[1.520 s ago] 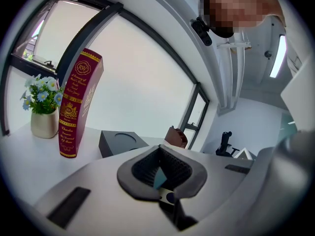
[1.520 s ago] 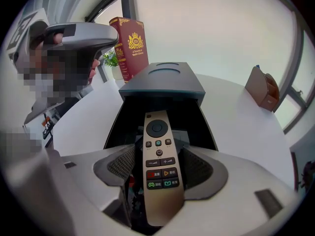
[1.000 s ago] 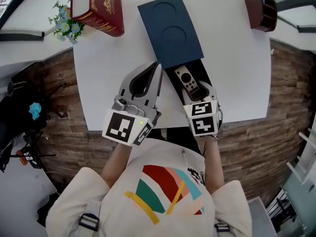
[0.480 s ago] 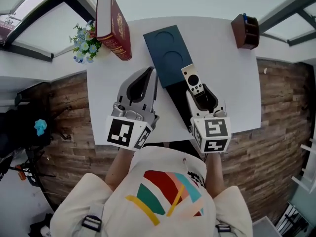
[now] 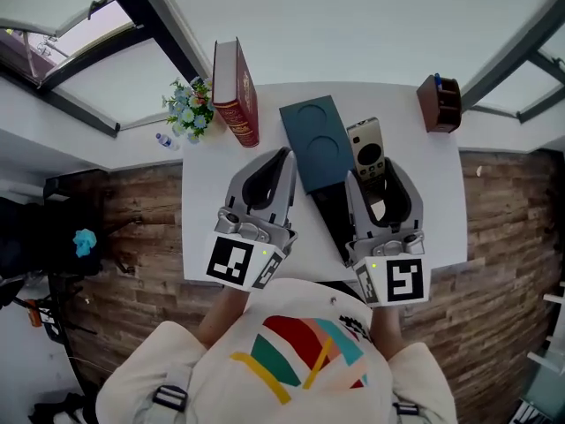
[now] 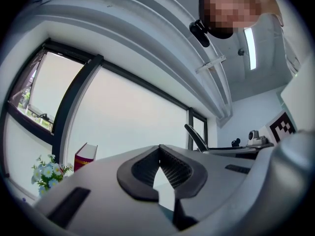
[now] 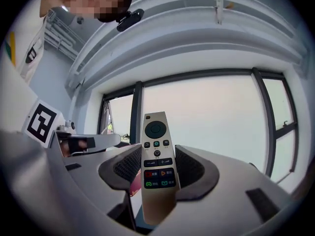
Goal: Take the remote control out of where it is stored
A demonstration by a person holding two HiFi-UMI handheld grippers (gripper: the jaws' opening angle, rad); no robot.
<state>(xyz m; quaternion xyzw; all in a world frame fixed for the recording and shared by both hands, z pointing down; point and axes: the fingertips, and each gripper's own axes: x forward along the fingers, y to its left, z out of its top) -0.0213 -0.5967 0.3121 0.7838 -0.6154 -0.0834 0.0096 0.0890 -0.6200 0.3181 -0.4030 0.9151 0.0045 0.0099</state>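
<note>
- And it's out! The remote (image 5: 366,147) has come up clear of the black tray (image 5: 328,212), where a second ago it lay flat in the drawn-out end of the box.
- The right tongs (image 5: 374,171) are clamped on it around its middle, one pad on each long side. In the right gripper view the remote (image 7: 156,146) stands between the pads, with its buttons to the camera and its top end poking past the tips toward the window.
- That hand has swung from pointing down at the counter (image 5: 208,228) to pointing roughly level. The remote now hangs in the air over the middle of the counter, just off the right side of the blue cover (image 5: 313,140).
- The left tongs (image 5: 284,155) have risen too. Their tips are pressed together with nothing between them, and they sit just left of the blue cover.
- The blue cover lies toward the far edge, and the tray runs out from under it toward the near edge.
- The right tongs hide part of the tray, so I can't swear it's bare, but the part that shows looks dark and empty.
- My call is that the removal itself is done. Only a tidy set-down seems left, and the grip looks square enough for it.
</note>
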